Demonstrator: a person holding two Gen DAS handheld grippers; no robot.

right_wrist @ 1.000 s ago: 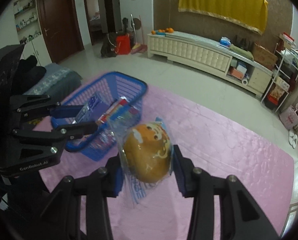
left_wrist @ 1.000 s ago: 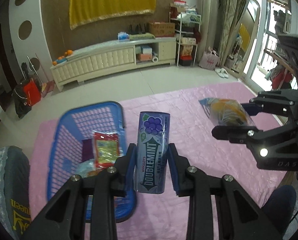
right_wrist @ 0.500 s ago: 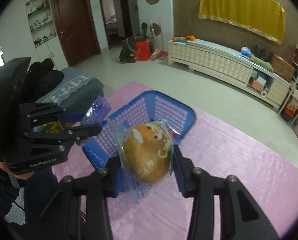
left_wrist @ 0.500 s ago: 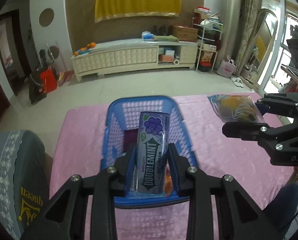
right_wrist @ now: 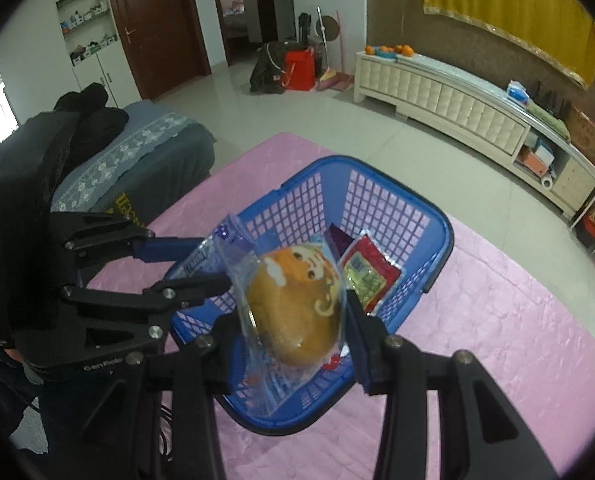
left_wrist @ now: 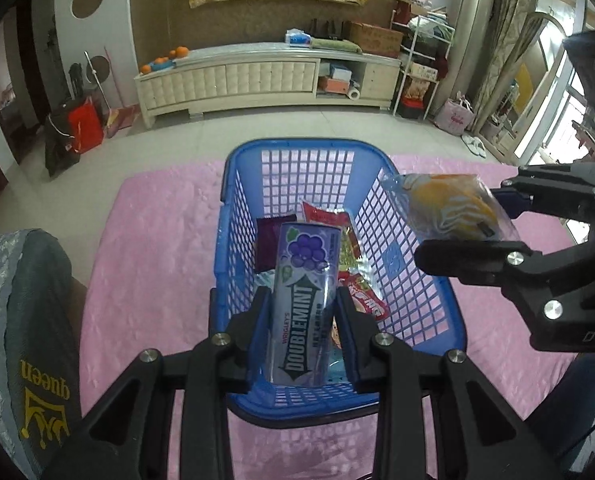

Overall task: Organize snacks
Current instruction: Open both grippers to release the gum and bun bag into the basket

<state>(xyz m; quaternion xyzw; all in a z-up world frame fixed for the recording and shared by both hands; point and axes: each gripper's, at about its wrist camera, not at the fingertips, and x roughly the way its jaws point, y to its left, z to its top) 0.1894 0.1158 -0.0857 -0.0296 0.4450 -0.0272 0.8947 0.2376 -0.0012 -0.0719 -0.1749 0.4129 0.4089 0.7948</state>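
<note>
Two hand-held grippers hang over a blue basket [left_wrist: 417, 308] that sits on a pink mat [left_wrist: 153, 240], each with a snack clamped between its fingers. The left gripper [left_wrist: 303, 320] has its jaws closed to the width of a purple Doublemint gum pack [left_wrist: 303, 300], gripping it by its long sides; the pack stands along the fingers above the near half of the basket, its grape-printed end pointing toward the far wall of the basket. The right gripper [right_wrist: 297, 312] has its jaws pressed against both sides of a bun [right_wrist: 295, 304], a round orange-brown one sealed in a clear wrapper printed with a cartoon face; it is held above the basket's near right rim, just beside the gum pack. Inside the basket lie a red packet [right_wrist: 371, 272] with a yellow-green label, a dark maroon packet [left_wrist: 269, 246] behind the gum pack, and other wrappers partly hidden beneath the grippers. Left of the basket, off the mat, is a grey cushion [left_wrist: 25, 320] lettered "queen" in yellow. Behind the basket, across a tiled floor, a long cream cabinet [left_wrist: 257, 76] stands against the wall.
</note>
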